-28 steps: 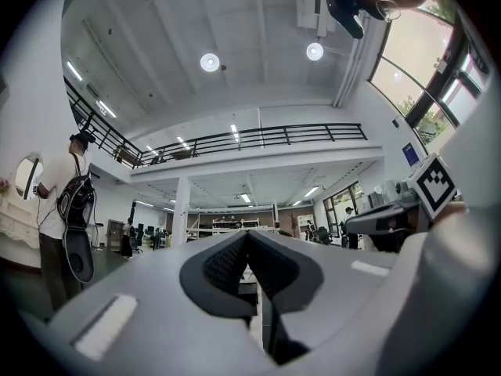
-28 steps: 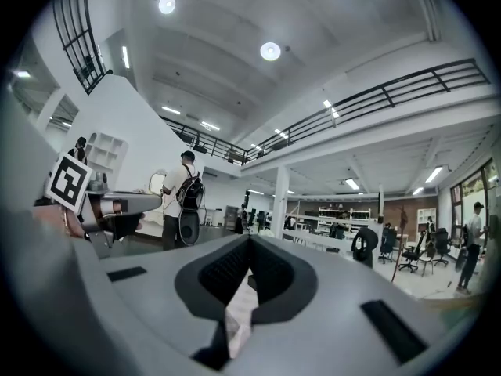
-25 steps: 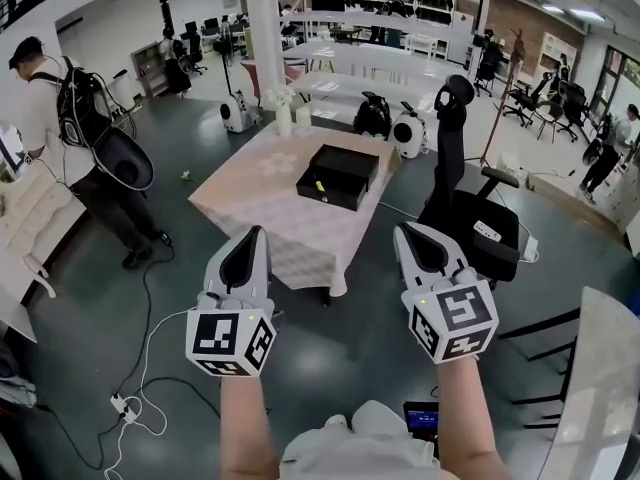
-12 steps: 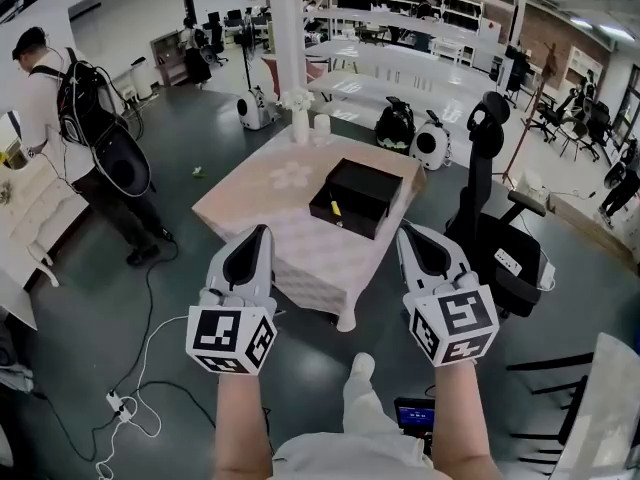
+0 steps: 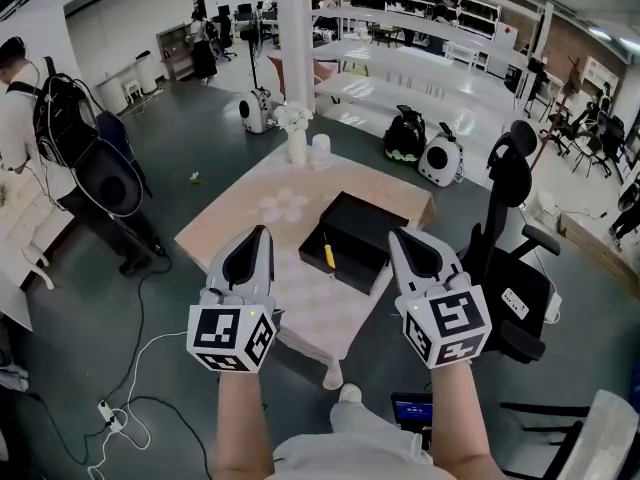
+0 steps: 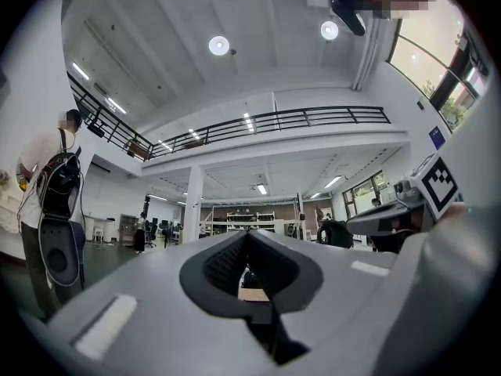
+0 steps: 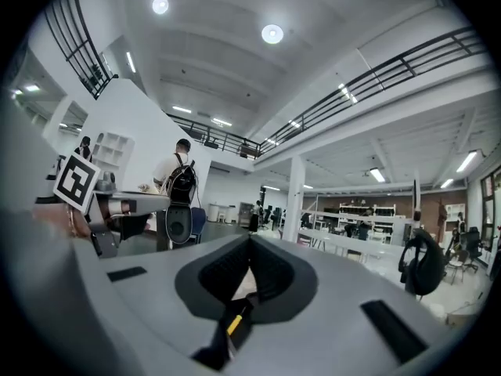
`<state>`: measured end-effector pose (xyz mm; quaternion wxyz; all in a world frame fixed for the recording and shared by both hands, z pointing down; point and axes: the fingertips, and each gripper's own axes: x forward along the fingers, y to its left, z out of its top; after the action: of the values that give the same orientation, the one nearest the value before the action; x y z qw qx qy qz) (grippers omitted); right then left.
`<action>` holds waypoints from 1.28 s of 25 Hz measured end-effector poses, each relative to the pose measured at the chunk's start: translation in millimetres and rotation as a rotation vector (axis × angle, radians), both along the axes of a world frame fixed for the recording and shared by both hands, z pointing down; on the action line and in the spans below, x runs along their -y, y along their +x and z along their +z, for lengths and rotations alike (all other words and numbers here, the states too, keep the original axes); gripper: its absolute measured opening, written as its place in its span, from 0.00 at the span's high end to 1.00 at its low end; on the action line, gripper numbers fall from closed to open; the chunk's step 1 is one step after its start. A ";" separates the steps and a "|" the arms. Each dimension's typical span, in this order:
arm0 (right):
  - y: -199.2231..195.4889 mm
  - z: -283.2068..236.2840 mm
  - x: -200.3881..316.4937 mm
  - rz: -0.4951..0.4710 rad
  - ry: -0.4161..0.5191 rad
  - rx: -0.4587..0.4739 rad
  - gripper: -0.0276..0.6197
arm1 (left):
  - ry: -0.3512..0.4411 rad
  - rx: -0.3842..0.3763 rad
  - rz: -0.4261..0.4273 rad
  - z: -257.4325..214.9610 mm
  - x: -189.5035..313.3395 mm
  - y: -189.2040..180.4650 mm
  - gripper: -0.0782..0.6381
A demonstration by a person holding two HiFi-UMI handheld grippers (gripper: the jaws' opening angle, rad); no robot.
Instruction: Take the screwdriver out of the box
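Both of your grippers hang in the air at the near edge of the surface (image 5: 250,203), which is covered with a pale patterned cloth. Your left gripper (image 5: 254,240) has its jaws pressed together with nothing between them. Your right gripper (image 5: 406,242) is closed the same way and also empty.

The black box (image 5: 358,236) sits open on the right half of the surface. It lies just ahead of the gripper tips and between them, a little closer to your right gripper. The screwdriver (image 5: 327,254), with its yellow handle, lies inside the box along its left side, in the near part. It points roughly away from you and sits about midway between the two grippers. Neither gripper touches it or the box.

At the far edge of the surface stand a white vase (image 5: 296,140) with flowers and a white cup (image 5: 321,151).
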<state>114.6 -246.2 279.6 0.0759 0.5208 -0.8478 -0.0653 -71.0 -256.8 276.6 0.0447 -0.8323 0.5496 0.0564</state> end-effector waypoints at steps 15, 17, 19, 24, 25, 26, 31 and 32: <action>11.2 22.2 119.8 -0.052 -0.064 0.050 0.95 | -0.063 0.005 -0.077 22.0 107.2 1.3 0.88; 7.3 26.2 126.1 -0.056 -0.079 0.066 0.95 | -0.069 0.007 -0.073 24.6 113.2 -1.5 0.88; 2.9 27.1 132.3 -0.061 -0.087 0.077 0.95 | -0.072 0.013 -0.065 24.7 120.3 -3.9 0.88; -8.0 28.9 152.4 -0.069 -0.109 0.129 0.70 | -0.077 0.019 -0.048 26.0 139.3 -15.7 0.88; -9.8 28.1 157.0 -0.065 -0.112 0.143 0.59 | -0.079 0.015 -0.048 25.9 143.3 -19.3 0.88; -11.1 26.2 161.9 -0.057 -0.111 0.156 0.48 | -0.081 0.011 -0.049 25.2 147.3 -23.0 0.88; -22.8 24.5 174.6 -0.041 -0.090 0.167 0.38 | -0.086 0.012 -0.045 27.5 158.2 -39.0 0.88; -26.2 28.5 176.3 -0.046 -0.106 0.167 0.38 | -0.088 0.015 -0.044 29.6 159.5 -41.2 0.88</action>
<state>88.3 -422.5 308.1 0.0307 0.4999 -0.8652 0.0217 -112.2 -416.3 306.2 0.0135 -0.8216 0.5694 0.0250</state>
